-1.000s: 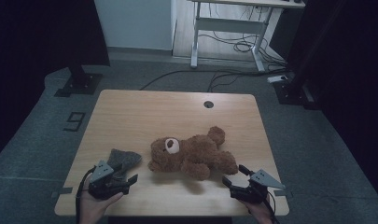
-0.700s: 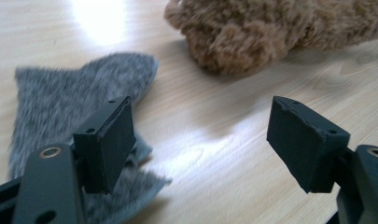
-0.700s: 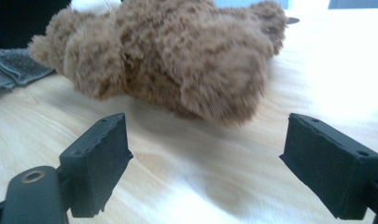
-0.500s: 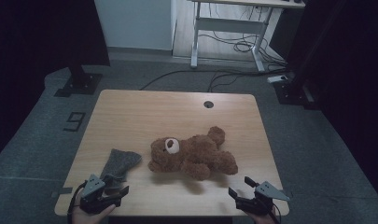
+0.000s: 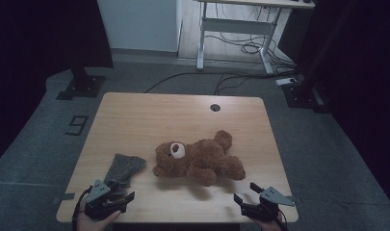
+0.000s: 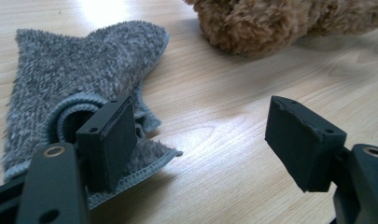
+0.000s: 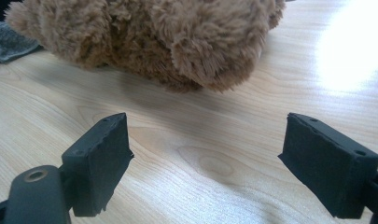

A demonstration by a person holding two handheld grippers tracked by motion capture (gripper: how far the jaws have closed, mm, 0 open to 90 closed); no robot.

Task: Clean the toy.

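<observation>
A brown teddy bear [image 5: 197, 158] lies on its side in the middle of the wooden table [image 5: 183, 115], head toward the left. A small grey fleece garment [image 5: 124, 167] lies flat to the left of the bear. My left gripper [image 5: 116, 194] stands open at the table's front left edge, its left jaw over the near hem of the grey garment [image 6: 79, 88]. My right gripper [image 5: 245, 196] is open at the front right edge, nothing between its jaws. The bear [image 7: 168, 37] lies a short way ahead of it, and the bear [image 6: 280, 18] also sits beyond the left gripper.
A round cable hole [image 5: 215, 107] sits near the table's far edge. Beyond the table are a grey floor with cables [image 5: 240, 48], a desk frame [image 5: 231, 33] and dark stands [image 5: 82, 84] at left and right.
Both grippers have drawn back toward the front edge of the table. The left one has slid off most of the grey garment. Bear and garment lie where they were.
</observation>
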